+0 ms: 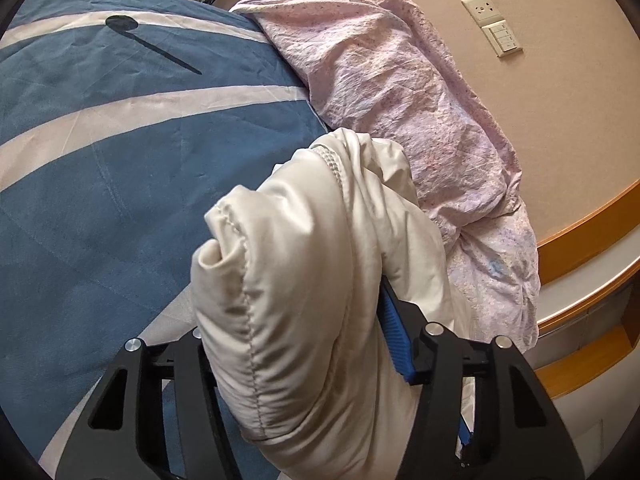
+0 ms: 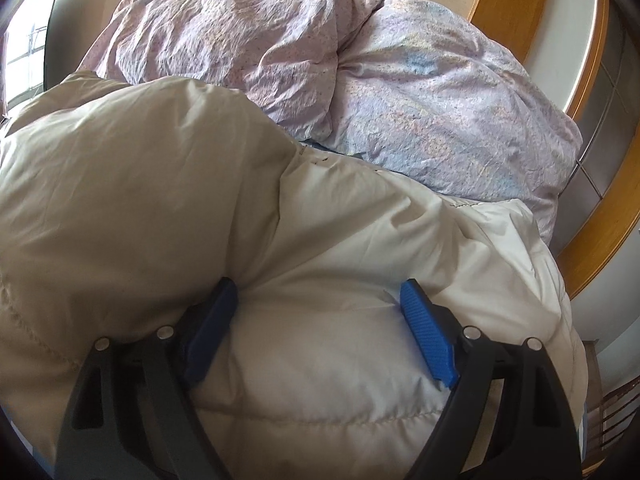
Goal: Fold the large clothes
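Note:
A cream padded jacket (image 1: pixel 304 248) lies bunched on the bed, and both grippers hold it. In the left wrist view a thick roll of it fills my left gripper (image 1: pixel 296 308). The blue right pad (image 1: pixel 394 336) presses against the fabric, and the other pad is hidden behind the roll. In the right wrist view the jacket (image 2: pixel 160 184) spreads wide across the frame. My right gripper (image 2: pixel 318 286) stands wide, both blue pads (image 2: pixel 428 336) sunk into a puffy fold that bulges between them.
A blue bedcover with pale stripes (image 1: pixel 100 168) lies to the left. A crumpled pink duvet (image 1: pixel 400 92) (image 2: pixel 360 80) is heaped just beyond the jacket. Behind are a beige wall with a socket and switch (image 1: pixel 494 24) and a wooden headboard ledge (image 1: pixel 588 232).

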Tool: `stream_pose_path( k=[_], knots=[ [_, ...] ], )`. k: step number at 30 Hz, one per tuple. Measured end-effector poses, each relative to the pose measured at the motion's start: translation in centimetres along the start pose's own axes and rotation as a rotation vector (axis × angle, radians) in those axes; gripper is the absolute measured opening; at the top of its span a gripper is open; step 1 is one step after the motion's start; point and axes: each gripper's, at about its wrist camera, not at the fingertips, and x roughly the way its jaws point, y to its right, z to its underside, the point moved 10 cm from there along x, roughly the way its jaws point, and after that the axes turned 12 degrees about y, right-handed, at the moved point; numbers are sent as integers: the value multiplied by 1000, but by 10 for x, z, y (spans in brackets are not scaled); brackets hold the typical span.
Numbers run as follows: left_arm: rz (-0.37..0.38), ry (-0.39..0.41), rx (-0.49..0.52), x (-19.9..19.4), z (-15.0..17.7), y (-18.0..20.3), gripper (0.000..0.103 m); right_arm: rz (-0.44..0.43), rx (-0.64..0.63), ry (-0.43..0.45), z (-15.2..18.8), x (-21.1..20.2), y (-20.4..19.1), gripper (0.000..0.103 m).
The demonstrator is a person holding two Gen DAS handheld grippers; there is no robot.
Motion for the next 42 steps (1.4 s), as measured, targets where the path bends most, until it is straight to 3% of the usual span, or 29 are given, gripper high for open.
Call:
stream_pose_path(
  k=[7,19,26,31,38,42],
  knots=[
    [9,2,-4,-1,-2,1,54,-5,-10,5,-2,-7,9,84],
    [108,81,117,-15,-7,55,39,-17,-51,-12,4,7,2,87],
    [231,106,183,-29,-4,103,36,-24,-54,-13,4,11,1,87],
    [335,137,311,-47,11,153,36,-55,-40,-7,2,11,5,87],
    [425,164,436,-69,33,206,35,-107,70,86,-5,-36,49,84],
    [452,168,493,-73,50,229,35,-69,157,162,-7,-67,100,84]
  ],
)
